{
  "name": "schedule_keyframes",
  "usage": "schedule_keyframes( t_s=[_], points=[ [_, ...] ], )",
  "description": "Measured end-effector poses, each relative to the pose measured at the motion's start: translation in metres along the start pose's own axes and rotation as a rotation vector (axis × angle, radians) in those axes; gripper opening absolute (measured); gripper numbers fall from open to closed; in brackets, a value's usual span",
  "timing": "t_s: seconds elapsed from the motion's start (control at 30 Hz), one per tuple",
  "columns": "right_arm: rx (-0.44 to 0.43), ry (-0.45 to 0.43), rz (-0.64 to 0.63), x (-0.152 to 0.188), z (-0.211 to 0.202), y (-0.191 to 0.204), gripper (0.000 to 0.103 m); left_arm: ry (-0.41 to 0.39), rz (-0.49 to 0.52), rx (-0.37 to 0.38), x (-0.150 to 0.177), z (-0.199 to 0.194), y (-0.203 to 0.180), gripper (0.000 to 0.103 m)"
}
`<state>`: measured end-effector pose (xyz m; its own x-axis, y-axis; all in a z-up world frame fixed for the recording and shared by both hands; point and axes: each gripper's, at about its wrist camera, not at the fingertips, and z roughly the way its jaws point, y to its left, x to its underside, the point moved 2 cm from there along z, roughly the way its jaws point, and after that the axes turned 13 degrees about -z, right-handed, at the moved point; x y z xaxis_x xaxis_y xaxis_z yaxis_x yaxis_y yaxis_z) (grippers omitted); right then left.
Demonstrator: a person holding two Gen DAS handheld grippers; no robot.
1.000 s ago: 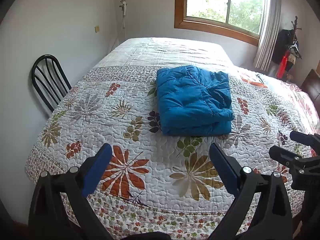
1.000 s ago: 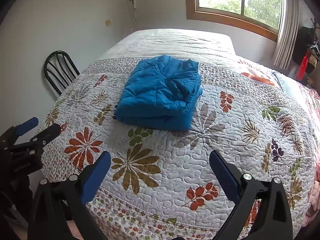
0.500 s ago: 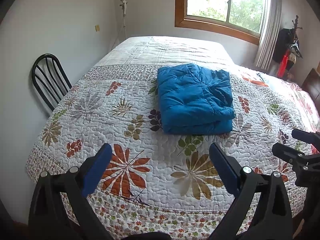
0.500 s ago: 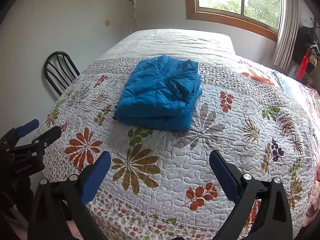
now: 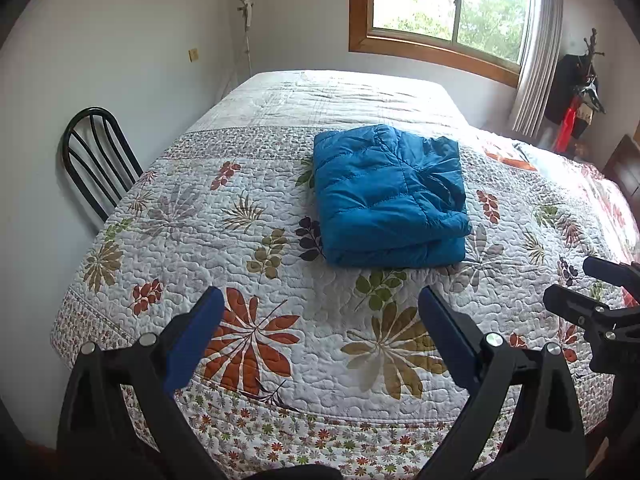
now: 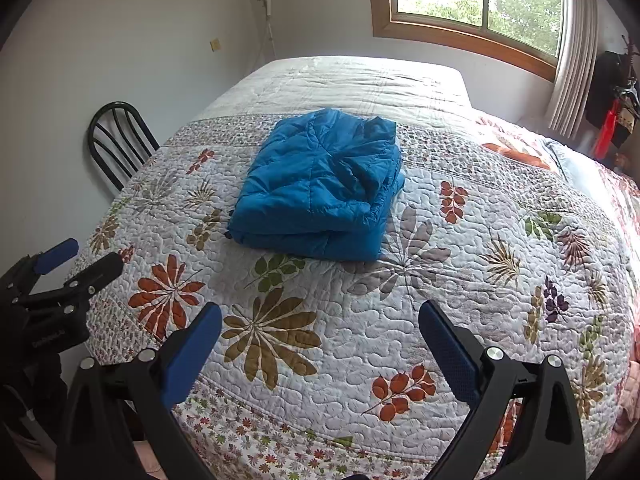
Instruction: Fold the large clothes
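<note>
A blue puffer jacket (image 5: 390,196) lies folded into a neat rectangle on the floral quilted bed (image 5: 256,280); it also shows in the right wrist view (image 6: 320,188). My left gripper (image 5: 320,304) is open and empty, held back over the bed's near edge, well short of the jacket. My right gripper (image 6: 320,316) is open and empty too, likewise over the near edge. The right gripper shows at the right edge of the left wrist view (image 5: 588,284). The left gripper shows at the left edge of the right wrist view (image 6: 76,258).
A black metal chair (image 5: 96,160) stands against the wall left of the bed. A window (image 5: 452,8) with a curtain (image 5: 536,52) is behind the bed. A coat rack with dark and red items (image 5: 576,84) stands at the far right.
Both grippers have drifted back slightly from the bed and stay open. The folded jacket has not moved.
</note>
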<state>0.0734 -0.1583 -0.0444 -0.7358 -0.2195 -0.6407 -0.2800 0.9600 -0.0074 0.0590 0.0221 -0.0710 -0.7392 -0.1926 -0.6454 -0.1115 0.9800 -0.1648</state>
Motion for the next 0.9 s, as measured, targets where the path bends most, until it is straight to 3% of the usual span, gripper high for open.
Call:
schedule_keyframes(
  t_s=[0.9],
  points=[
    [-0.003,0.005,-0.002,0.0012,0.0032,-0.0018,0.099,0.007,0.003,0.003,0.0017,0.0038,-0.0003,0.097]
  ],
)
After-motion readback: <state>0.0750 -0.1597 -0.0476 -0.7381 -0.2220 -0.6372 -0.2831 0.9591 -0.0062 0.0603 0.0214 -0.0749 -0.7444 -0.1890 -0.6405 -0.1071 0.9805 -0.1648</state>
